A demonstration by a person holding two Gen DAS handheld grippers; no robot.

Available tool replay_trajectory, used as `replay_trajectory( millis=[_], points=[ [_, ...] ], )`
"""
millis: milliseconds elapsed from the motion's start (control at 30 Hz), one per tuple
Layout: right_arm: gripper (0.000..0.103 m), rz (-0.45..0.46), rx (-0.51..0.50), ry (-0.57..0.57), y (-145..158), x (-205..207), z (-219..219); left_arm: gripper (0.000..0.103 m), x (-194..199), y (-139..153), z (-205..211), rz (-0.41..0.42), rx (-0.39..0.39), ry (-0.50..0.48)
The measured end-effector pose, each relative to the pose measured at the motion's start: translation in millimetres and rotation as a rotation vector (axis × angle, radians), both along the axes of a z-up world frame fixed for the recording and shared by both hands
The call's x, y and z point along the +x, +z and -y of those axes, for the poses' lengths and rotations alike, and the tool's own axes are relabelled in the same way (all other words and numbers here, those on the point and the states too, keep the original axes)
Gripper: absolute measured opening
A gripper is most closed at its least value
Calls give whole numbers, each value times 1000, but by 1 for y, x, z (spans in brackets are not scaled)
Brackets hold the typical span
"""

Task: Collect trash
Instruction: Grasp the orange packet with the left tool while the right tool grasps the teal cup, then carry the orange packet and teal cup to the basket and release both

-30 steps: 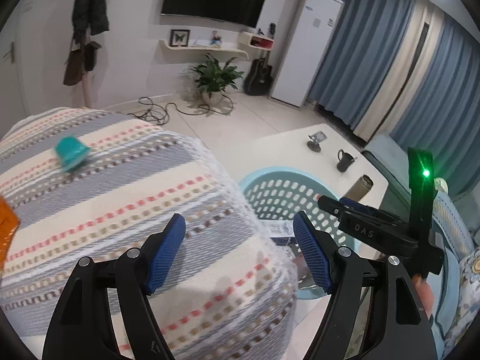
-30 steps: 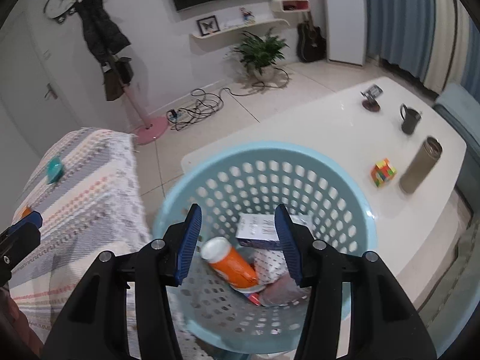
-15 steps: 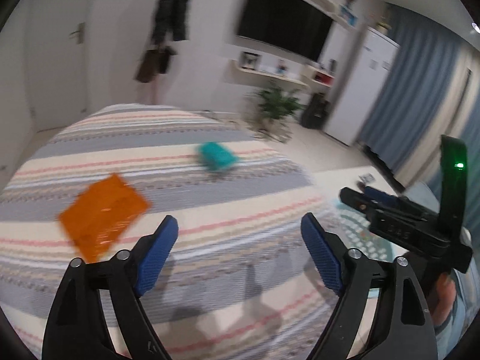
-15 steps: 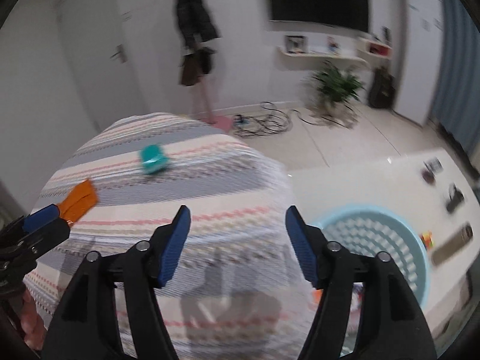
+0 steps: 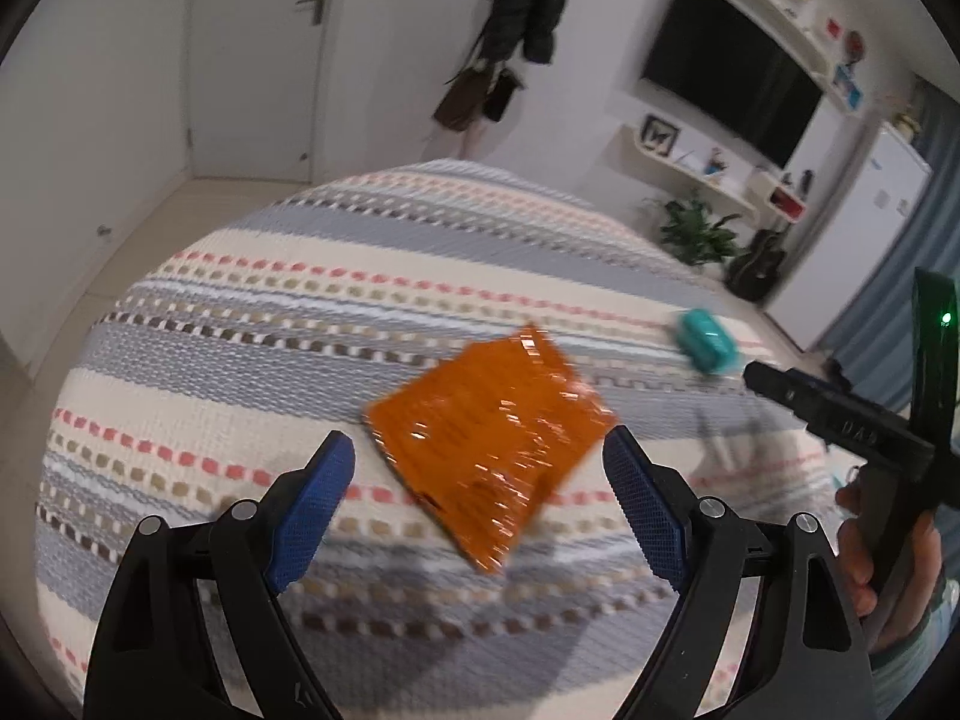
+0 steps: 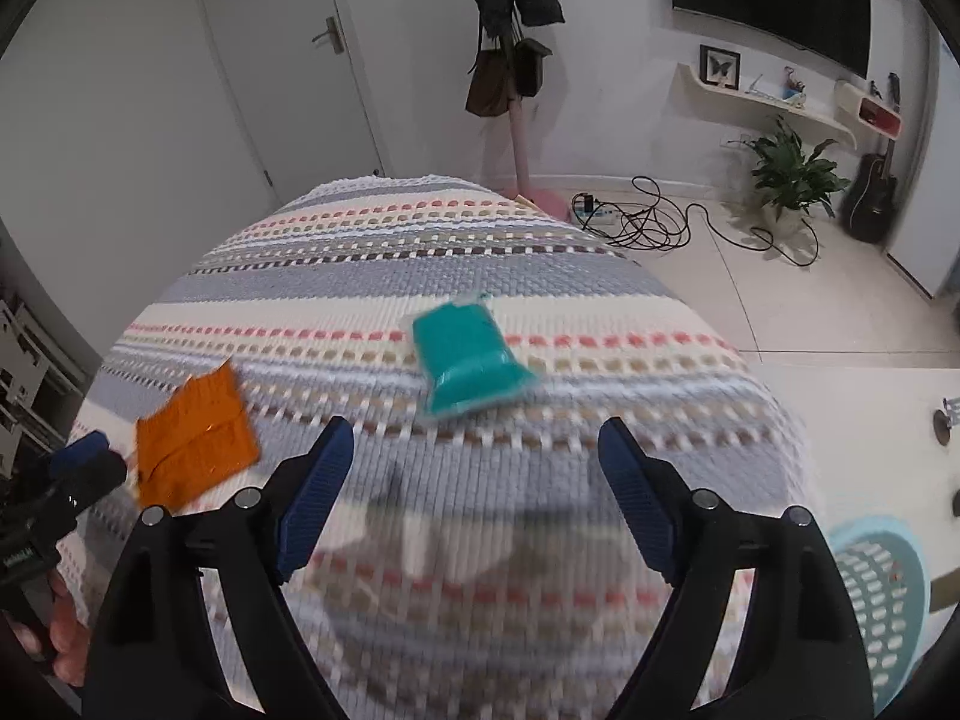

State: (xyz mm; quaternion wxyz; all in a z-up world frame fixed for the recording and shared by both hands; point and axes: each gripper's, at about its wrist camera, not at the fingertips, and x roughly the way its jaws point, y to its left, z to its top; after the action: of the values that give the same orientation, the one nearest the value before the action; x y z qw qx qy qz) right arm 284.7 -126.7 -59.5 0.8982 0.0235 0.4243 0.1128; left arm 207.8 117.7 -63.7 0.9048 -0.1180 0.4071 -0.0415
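Observation:
An orange foil wrapper (image 5: 489, 435) lies flat on the striped blanket (image 5: 300, 312). My left gripper (image 5: 480, 480) is open and hovers just above it, the wrapper between the spread fingers. A teal packet (image 6: 465, 357) lies further along the blanket; my right gripper (image 6: 474, 474) is open and empty just short of it. The orange wrapper also shows at the left in the right wrist view (image 6: 192, 441), and the teal packet at the right in the left wrist view (image 5: 708, 348). The light blue basket's rim (image 6: 882, 570) shows at lower right.
The blanket covers a rounded couch or bed. Beyond it are a tiled floor with cables (image 6: 648, 222), a coat stand (image 6: 516, 90), a potted plant (image 6: 792, 174), a door (image 6: 288, 60) and a white table edge (image 6: 900, 408).
Both grippers swung left, away from the basket and table, over the blanket. The left now frames the orange wrapper and the right faces the teal packet. Both stayed open.

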Motion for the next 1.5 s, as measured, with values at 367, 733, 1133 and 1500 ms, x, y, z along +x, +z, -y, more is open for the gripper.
replay_trajectory(
  millis=[367,733,1133,1500],
  points=[
    [80,-7,-32,26,-21,40,-17,87,28,-19,16,-30,80,-19],
    [45,0,-82,46,-24,43,-24,87,28,-23,48,-51,236,-70],
    [39,108,-55,71,-10,23,-24,43,14,-18,65,6,304,-110],
    [39,175,-1,41,2,11,-14,9,0,-3,72,78,173,-180]
  ],
)
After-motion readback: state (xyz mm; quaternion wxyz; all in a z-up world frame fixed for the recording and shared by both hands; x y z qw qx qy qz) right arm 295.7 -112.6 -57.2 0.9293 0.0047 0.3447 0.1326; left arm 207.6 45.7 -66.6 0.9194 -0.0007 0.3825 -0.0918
